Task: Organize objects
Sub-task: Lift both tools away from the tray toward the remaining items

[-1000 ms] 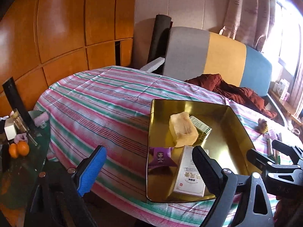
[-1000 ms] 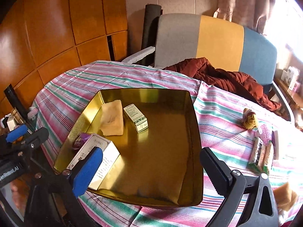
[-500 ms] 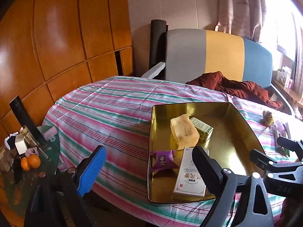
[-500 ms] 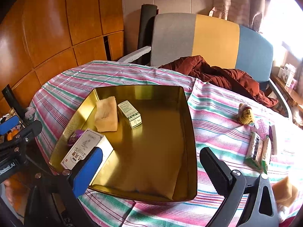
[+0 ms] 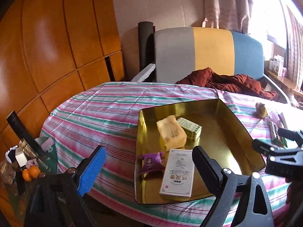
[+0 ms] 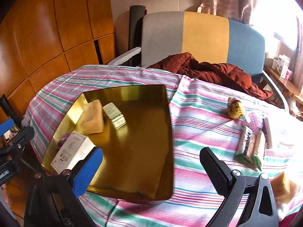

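Gold tray (image 6: 132, 92) sits on the striped tabletop (image 6: 198, 113), holding a white box (image 5: 178, 172), a purple packet (image 5: 151, 161), a sponge (image 5: 171, 132) and a small green carton (image 5: 189, 127). My left gripper (image 5: 147, 172) and right gripper (image 6: 151, 170) hover with jaws spread wide, empty. More packets (image 6: 250, 145) lie right of the tray.

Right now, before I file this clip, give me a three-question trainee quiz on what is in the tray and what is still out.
1. True or false: the purple packet lies inside the gold tray.
2. Which lies on the cloth outside the tray: A the white box, B the plush toy, C the green carton?
3. Fill in: both tongs, left and right, are ____.

Key: 1 true; 2 B; 3 open.
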{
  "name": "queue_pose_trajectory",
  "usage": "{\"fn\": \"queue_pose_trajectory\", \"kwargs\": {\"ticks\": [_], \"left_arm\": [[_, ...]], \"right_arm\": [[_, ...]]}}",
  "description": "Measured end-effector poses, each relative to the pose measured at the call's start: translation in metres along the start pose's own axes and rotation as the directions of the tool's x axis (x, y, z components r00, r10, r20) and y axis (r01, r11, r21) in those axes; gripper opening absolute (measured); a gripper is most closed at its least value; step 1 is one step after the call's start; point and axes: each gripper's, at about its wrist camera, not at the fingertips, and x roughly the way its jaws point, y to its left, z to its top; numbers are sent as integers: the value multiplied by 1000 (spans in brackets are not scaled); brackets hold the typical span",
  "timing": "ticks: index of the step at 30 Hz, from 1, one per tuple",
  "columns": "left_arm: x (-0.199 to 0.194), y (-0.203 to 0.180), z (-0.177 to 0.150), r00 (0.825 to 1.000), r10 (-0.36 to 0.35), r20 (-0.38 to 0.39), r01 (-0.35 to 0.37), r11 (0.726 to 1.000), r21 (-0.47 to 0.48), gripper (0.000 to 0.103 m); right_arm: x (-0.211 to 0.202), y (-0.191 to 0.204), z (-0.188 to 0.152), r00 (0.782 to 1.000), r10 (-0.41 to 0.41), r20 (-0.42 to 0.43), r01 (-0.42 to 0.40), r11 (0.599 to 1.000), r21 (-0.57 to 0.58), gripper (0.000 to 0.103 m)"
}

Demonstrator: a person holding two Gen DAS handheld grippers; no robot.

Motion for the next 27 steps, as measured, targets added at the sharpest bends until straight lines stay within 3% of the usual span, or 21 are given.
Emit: {"fn": "queue_pose_trajectory", "kwargs": {"ticks": [7, 11, 15, 23, 27], "left_arm": [[0, -25, 4, 998, -54, -13, 55, 997, 58, 94], [0, -38, 7, 986, -163, -26, 165, 984, 67, 94], [1, -58, 11, 961, -271, -47, 274, 957, 94, 94], [12, -100, 24, 919, -374, -124, 389, 912, 131, 94], [23, -122, 30, 904, -387, -181, 414, 898, 150, 90]], "right_arm": [[-1, -46, 4, 998, -62, -4, 62, 997, 49, 103], [-3, -85, 8, 994, -112, -13, 113, 990, 90, 103], [-9, -133, 14, 985, -170, -23, 172, 973, 152, 103], [-23, -248, 21, 928, -372, -16, 359, 883, 304, 103], [-27, -298, 6, 908, -418, -29, 392, 823, 412, 103]]}}
